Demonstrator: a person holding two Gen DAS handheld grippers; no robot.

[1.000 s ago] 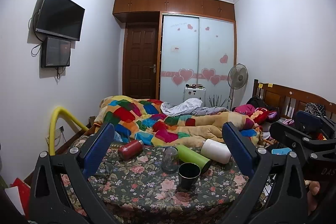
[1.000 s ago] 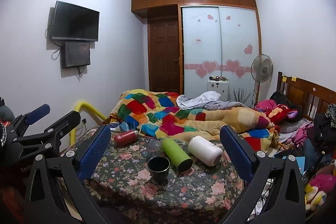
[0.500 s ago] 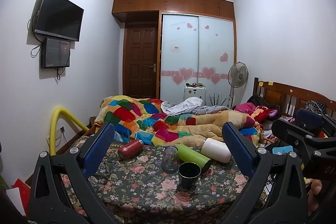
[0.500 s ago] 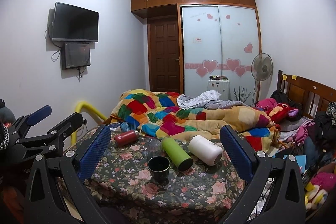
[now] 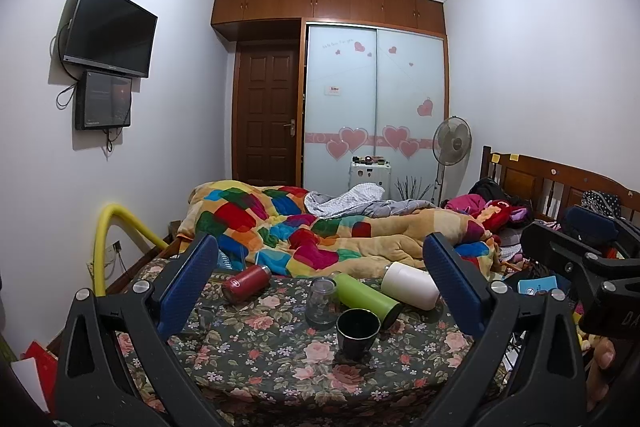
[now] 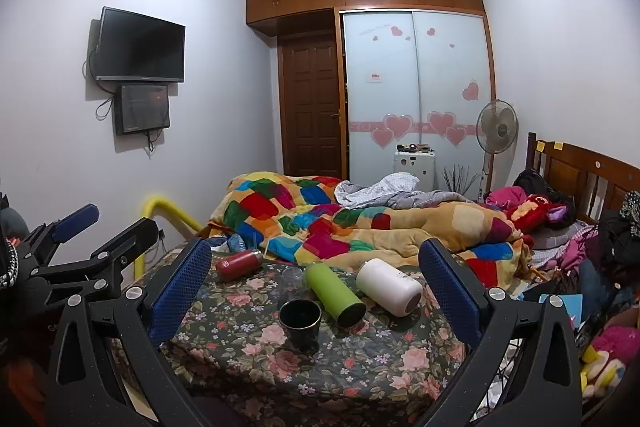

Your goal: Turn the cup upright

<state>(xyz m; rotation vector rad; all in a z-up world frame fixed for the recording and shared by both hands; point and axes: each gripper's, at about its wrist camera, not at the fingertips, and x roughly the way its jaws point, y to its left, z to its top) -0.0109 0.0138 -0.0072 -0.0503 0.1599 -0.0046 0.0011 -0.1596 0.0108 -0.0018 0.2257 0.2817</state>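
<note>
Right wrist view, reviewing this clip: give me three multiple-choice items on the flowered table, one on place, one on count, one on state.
1. Where is the dark cup relative to the green bottle?
A. Nearer the camera, to its left
B. Behind it
C. On top of it

2. How many bottles lie on their sides on the table?
A. One
B. Three
C. Five

3. How are the right tongs?
A. Shut on the cup
B. Shut on a bottle
C. Open, holding nothing

Answers: 1 A, the cup sits in front; 2 B, the red bottle, green bottle and white bottle; 3 C, blue pads spread wide.
</note>
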